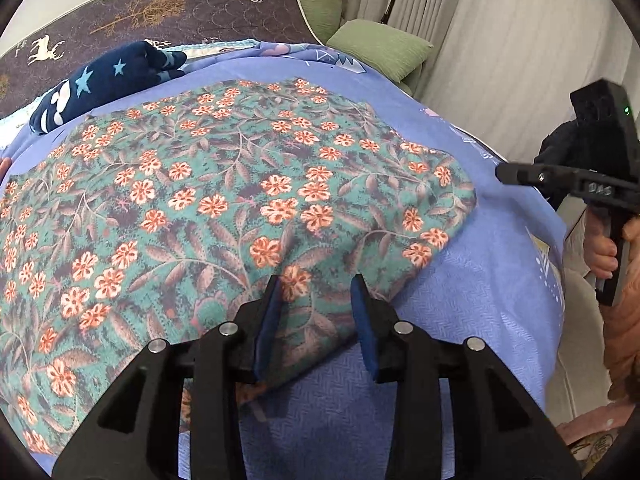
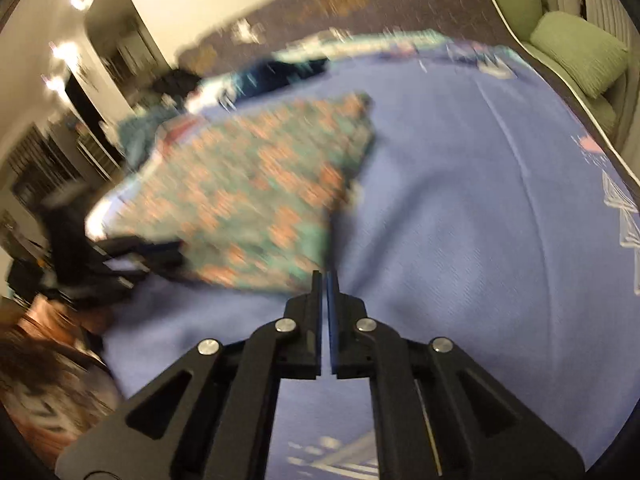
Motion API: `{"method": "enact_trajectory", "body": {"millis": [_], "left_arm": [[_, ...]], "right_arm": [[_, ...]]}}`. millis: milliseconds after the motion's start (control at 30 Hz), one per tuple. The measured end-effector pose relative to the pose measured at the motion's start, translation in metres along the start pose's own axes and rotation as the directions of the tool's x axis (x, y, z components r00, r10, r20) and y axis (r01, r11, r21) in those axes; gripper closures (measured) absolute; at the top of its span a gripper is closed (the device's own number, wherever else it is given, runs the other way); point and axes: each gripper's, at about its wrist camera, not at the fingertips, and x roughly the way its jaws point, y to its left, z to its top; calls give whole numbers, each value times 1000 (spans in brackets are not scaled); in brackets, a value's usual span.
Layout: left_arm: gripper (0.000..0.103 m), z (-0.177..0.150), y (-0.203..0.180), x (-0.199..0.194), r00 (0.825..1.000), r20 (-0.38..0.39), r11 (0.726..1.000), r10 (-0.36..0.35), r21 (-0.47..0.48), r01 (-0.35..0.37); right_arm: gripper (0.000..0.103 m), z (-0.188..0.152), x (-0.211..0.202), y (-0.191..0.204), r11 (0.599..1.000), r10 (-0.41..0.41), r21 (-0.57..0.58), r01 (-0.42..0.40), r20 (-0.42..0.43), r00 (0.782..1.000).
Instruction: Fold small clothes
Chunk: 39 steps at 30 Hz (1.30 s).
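Your left gripper point(image 1: 316, 294) has its jaws apart, with the near edge of the floral garment point(image 1: 224, 208) lying between the blue pads point(image 1: 266, 332); the pads do not press on the cloth. Your right gripper point(image 2: 325, 280) has its jaws together with nothing between them, poised over bare blue bedspread point(image 2: 460, 220) just beside the garment's near corner. The garment, teal with orange flowers, lies spread flat across the middle of the bed, its right side doubled over in a soft fold. Toward the far edge of the bed sits a bunched dark blue cloth with stars point(image 1: 116, 80). Beyond it runs a dark mattress cover printed with deer point(image 1: 168, 8), and green cushions point(image 1: 380, 48) sit off the bed's far right corner.
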Motion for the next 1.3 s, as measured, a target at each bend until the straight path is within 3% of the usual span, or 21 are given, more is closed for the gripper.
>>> {"method": "enact_trajectory", "body": {"millis": [133,200,233,300,367,467,600,700,867,967,1100,1200,1233,1267,1300], "left_arm": [[66,-3,1,-2,1000,9,1000,5,-15,-5],[65,-5,3,-6,1000,16,1000,13,-24,-12],[64,-6,3,-8,1000,19,1000,16,-25,-16],[56,-9,6,-14,999,29,999,29,-24,-29],[55,-11,8,-18,999,36,999,40,-17,-40],[55,-14,16,-23,997,46,998,55,-23,-54],[55,-20,26,-29,995,60,997,73,-40,-71],[55,-25,37,-40,993,82,995,89,-53,-85],[55,-33,62,-64,986,120,989,118,-107,-106],[55,-42,78,-79,979,142,982,147,-143,-126],[55,-64,108,-108,965,162,962,206,-214,-169],[55,-90,140,-136,954,175,937,241,-298,-182],[59,-99,150,-143,953,172,926,249,-330,-182],[72,-109,162,-150,954,170,915,247,-366,-172],[78,-115,168,-154,956,172,910,237,-383,-156]], "right_arm": [[86,9,27,13,999,27,44,-27,6,1000],[83,9,54,4,993,-25,113,33,-68,997],[88,2,71,-4,986,-71,142,92,-142,987],[91,-5,68,-8,983,-54,166,72,-110,992],[93,-6,62,-8,978,-67,190,89,-120,991],[93,-8,60,5,979,-133,137,150,-125,983],[93,-5,61,29,959,-271,53,278,-116,956],[91,-2,56,44,944,-326,19,328,-82,942],[90,13,59,94,945,-316,-86,314,-8,949],[83,21,71,132,949,-263,-177,261,12,965],[71,35,97,177,942,-201,-277,190,-14,979],[71,51,125,206,935,-188,-316,162,-54,981],[71,60,138,217,936,-176,-321,142,-76,981],[70,64,145,224,937,-167,-323,130,-88,982],[69,74,158,238,936,-147,-336,105,-102,984]]}}
